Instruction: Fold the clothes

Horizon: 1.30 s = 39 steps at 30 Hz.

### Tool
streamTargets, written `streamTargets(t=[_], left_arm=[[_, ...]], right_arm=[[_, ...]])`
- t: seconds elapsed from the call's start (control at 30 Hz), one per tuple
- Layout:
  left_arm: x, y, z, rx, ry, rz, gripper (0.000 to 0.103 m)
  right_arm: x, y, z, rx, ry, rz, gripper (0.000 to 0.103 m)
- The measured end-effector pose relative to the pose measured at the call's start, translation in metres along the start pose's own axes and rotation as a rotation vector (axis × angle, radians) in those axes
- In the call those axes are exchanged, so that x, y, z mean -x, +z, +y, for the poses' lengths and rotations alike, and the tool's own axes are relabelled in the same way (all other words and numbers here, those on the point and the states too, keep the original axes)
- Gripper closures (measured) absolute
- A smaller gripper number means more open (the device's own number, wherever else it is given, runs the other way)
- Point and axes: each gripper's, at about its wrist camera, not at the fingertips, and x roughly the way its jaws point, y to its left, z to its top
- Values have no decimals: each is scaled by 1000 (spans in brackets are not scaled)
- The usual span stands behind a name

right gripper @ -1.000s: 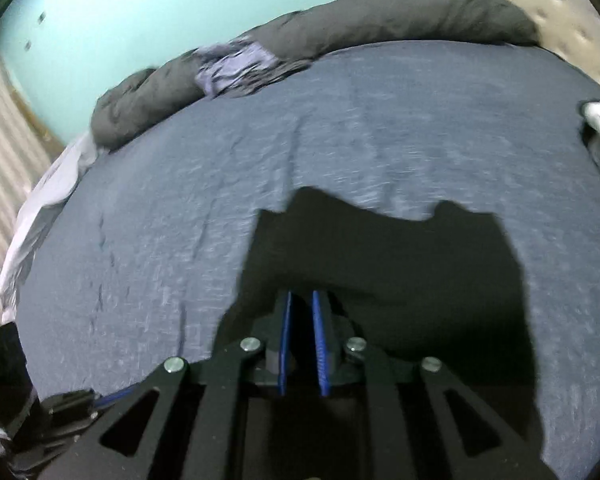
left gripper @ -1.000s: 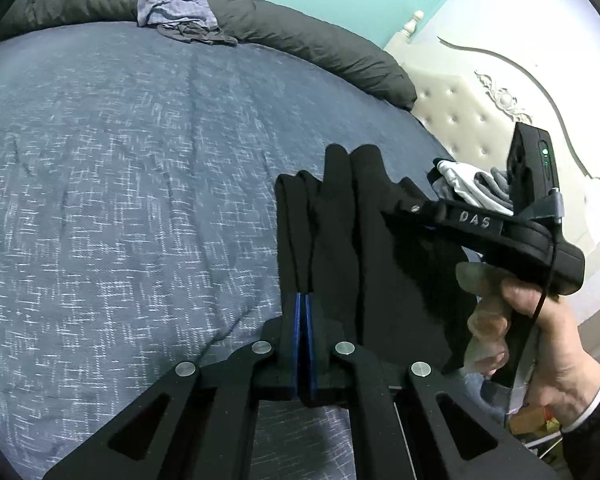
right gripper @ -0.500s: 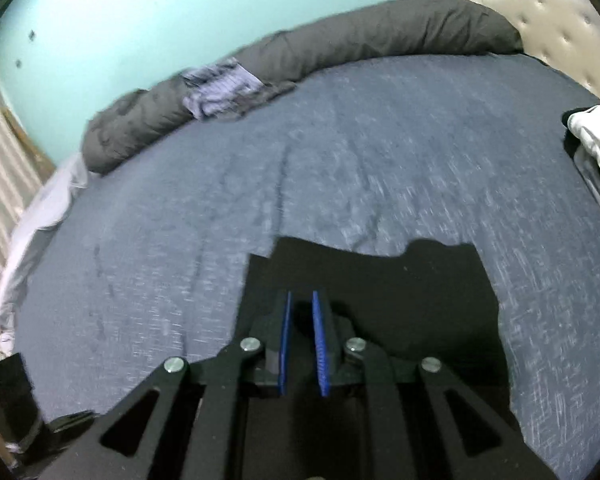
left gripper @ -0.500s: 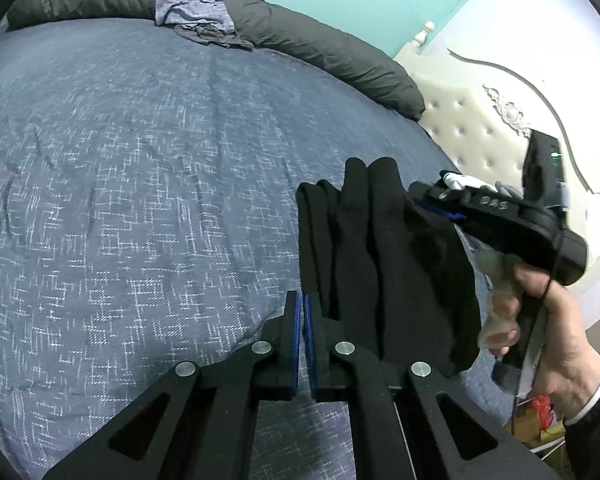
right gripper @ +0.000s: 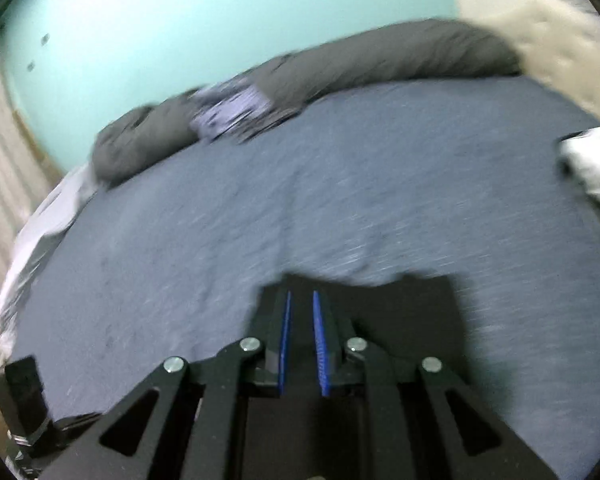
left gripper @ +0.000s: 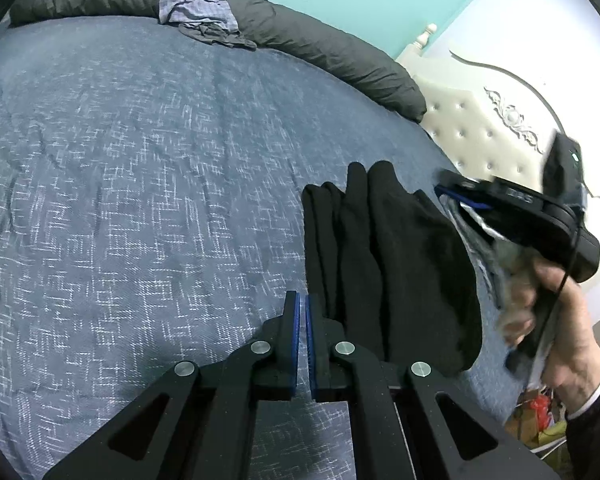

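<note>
Two tongs are in view. The left tongs (left gripper: 302, 312) are nearly closed and grip nothing. The black garment (left gripper: 384, 264) lies folded on the bed (left gripper: 140, 184), at 1 o'clock of them. The right tongs (right gripper: 300, 320) show a narrow gap above the garment; any grip cannot be told. A hand (left gripper: 564, 320) holds them.

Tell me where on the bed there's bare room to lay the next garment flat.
The widest free patch is the blue bedspread left of the folded black garment, running up to the grey duvet roll. It is crowded at the crumpled clothes pile on that roll, and on the right, where the right hand-held gripper reaches near the headboard.
</note>
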Motion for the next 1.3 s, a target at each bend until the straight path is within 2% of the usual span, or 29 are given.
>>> streamTargets(t=[0.13,0.27,0.33,0.43,0.5,0.53,0.57,0.63,0.77,0.9,1.0,1.07,1.3], left_arm=[[-2,0,-3,0,-1,1,100],[-6,-2,-7,-8,-1,10,100],[-8,-4,-7,-12,-2,17,100],[-9,-3,-5,-8,-7,26,99],[-10,-3,-4,2,-25,35,90],[-11,-3,-4,7,-41,43,78],[-12,-4,-5,11,-61,52,66],[-14,-6,-8,9,-92,72,53],[-24,-14,-17,5,-140,129,42],[-32,-21,-23,-2,-150,174,40],[-40,-26,-26,5,-165,205,39],[-46,-30,-27,20,-182,229,39],[-62,-35,-33,16,-188,264,37]], right_arm=[[7,-10,-26,21,-98,40,91],[-24,-27,-35,22,-131,168,91],[-25,-32,-38,19,-140,169,91],[-2,-31,-47,-63,-111,83,90],[12,-29,-49,-105,-100,36,85],[19,-32,-48,-110,-73,27,78],[25,-36,-47,-108,-48,25,65],[30,-49,-52,-115,-23,54,52],[37,-79,-68,-135,18,127,41],[36,-110,-93,-217,41,197,39],[31,-124,-101,-287,107,242,37],[25,-125,-99,-295,124,251,32],[5,-121,-86,-288,155,266,29]])
